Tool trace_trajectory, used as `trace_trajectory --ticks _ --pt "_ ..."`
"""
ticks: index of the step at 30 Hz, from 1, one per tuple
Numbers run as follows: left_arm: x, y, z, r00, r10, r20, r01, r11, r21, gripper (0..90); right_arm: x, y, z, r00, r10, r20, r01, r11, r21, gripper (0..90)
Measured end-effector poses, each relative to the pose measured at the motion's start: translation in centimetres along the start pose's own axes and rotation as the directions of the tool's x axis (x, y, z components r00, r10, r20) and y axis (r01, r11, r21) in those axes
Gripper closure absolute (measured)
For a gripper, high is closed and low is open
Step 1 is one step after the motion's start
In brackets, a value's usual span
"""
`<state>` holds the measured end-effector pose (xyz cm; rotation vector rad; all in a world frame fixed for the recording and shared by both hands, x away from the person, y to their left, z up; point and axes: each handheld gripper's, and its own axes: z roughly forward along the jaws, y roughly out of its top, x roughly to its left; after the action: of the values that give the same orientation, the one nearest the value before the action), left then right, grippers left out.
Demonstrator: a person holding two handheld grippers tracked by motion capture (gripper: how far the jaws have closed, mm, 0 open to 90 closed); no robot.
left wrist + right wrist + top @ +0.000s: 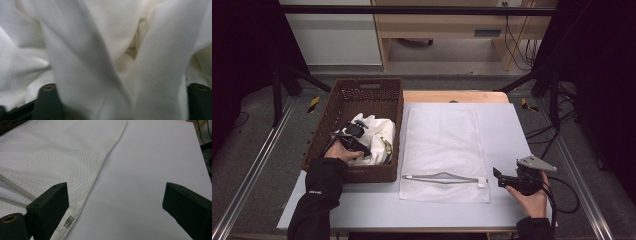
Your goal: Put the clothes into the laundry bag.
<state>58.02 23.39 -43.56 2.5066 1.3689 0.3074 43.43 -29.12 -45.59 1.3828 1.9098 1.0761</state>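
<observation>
Far left of the bench [377,210]: wicker basket [337,107], long axis running away from the person, holding a crumpled white garment [379,132] bunched at its near end.

Left hand-held gripper [347,141] is down inside the basket, buried in the garment. In the left gripper view a thick fold of the cloth [100,75] stands between the two black jaws. The jaws sit part-way in, with cloth filling the gap; whether the pads already bite is hard to call, since the tips are hidden under fabric. Probably closing on the fold, grip not confirmed.

Centre: white mesh laundry bag [444,150] lying flat, long axis front to back, its zipper mouth [442,178] partly open along the near edge. Bag lies just right of the basket, so the garment's route is a short lift up and rightward.

Right: right hand-held gripper [501,177] rests low on the bench just beside the bag's near right corner [67,221], jaws spread wide, nothing between them. It is the nearer one to the zipper mouth, well placed to hold it open.
</observation>
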Motion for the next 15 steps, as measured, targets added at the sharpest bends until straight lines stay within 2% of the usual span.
trace_trajectory --ticks 6,9,10,15 --pt "0.1 0.0 -0.6 0.9995 -0.014 0.030 0.014 0.9999 0.001 54.7 0.0 0.0 0.1 0.9999 -0.002 -0.011 0.002 1.000 0.003 9.3" --pt "0.2 0.0 -0.8 0.9989 -0.025 0.039 0.025 0.9997 -0.001 60.0 -0.1 -0.1 0.1 0.9999 -0.003 -0.015 0.003 1.000 0.001 9.9" --pt "0.3 0.0 -0.9 0.9990 -0.017 0.041 0.016 0.9999 0.005 61.8 -0.1 -0.1 0.1 0.9999 -0.002 -0.017 0.002 1.000 0.001 10.1" --pt "0.3 -0.2 -1.4 0.9987 -0.028 0.042 0.030 0.9991 -0.030 65.2 -0.1 0.0 0.0 0.9996 0.006 -0.028 -0.006 1.000 -0.005 11.4"
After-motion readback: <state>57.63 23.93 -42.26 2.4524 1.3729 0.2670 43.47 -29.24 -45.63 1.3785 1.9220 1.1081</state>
